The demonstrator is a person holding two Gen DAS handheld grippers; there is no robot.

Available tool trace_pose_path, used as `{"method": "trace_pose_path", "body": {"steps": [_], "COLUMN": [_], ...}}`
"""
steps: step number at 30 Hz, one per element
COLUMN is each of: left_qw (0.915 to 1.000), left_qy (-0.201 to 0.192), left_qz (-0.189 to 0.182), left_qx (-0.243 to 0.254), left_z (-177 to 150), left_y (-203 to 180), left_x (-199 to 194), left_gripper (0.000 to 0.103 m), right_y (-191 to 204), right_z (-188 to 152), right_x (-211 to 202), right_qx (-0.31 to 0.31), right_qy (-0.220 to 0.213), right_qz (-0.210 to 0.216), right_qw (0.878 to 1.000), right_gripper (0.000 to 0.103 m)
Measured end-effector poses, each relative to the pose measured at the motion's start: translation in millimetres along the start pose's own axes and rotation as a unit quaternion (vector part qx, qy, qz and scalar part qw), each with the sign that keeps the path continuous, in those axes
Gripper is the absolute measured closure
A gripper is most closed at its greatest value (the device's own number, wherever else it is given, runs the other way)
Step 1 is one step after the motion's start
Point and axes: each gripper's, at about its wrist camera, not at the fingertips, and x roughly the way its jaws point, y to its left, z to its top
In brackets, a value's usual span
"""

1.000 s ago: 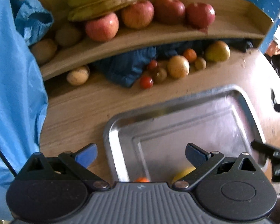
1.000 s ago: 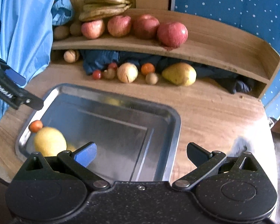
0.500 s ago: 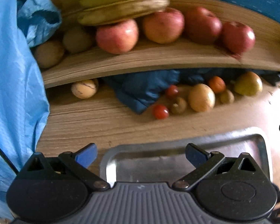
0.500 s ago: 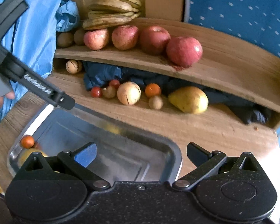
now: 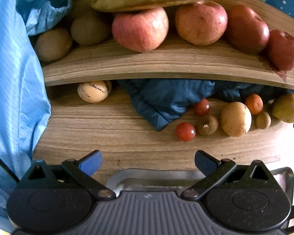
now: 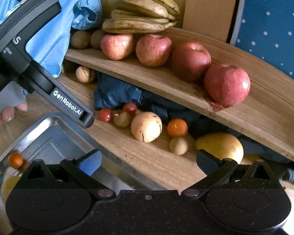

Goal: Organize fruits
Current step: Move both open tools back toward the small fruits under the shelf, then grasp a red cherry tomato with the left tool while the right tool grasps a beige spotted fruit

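Several red apples (image 5: 140,29) (image 6: 226,84) and a bunch of bananas (image 6: 141,19) rest on the wooden shelf (image 5: 147,64). Under it on the table lie small fruits: red tomatoes (image 5: 185,131) (image 6: 105,115), a pale round fruit (image 5: 235,119) (image 6: 146,126), an orange one (image 6: 177,127) and a yellow pear (image 6: 221,146). The metal tray (image 6: 54,121) holds a small orange fruit (image 6: 15,159) and a yellow fruit (image 6: 8,184). My left gripper (image 5: 148,160) is open above the tray's far rim (image 5: 152,173). My right gripper (image 6: 149,160) is open and empty.
A dark blue cloth (image 5: 166,99) is bunched under the shelf. Another pale fruit (image 5: 94,91) sits at the left beneath the shelf. A light blue garment (image 5: 11,88) hangs at the left. A hand (image 6: 7,113) holds the left gripper's body (image 6: 37,74).
Both grippers have moved forward from over the tray toward the shelf; the fruits under it look larger and nearer. Both stay open and empty.
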Motion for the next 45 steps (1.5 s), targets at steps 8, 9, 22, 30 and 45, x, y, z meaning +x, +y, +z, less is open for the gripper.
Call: {"method": "trace_pose_path", "body": {"steps": [8,9,22,30,45], "left_qw": [0.9999,0.9999,0.9994,0.9986,0.9963], "left_qy": [-0.002,-0.002,-0.013,-0.021,-0.018], "left_qz": [-0.006,-0.007,-0.033,-0.049,-0.083], "left_qx": [-0.009,-0.009,0.006,0.004,-0.009], "left_z": [9.4,10.0,9.1,5.3,5.6], "left_y": [3.6,4.0,0.4,-8.2,-10.7], "left_x": [10.6,11.9,17.5,17.8,25.2], "left_gripper": [0.001,0.001,0.001,0.014,0.041], "right_y": [-1.3,-0.5,6.9,9.6,18.7], "right_z": [9.6,10.9,21.4,22.8,29.7], "right_x": [20.2,21.8,30.1,33.3,46.9], "right_qx": [-0.027,-0.028,-0.043,-0.056,-0.086], "right_qy": [-0.005,-0.006,-0.001,0.001,0.008], "right_qz": [-0.001,-0.001,0.023,0.021,0.01], "right_qw": [1.0,1.0,0.999,0.998,0.996], "right_gripper": [0.006,0.007,0.019,0.026,0.034]}}
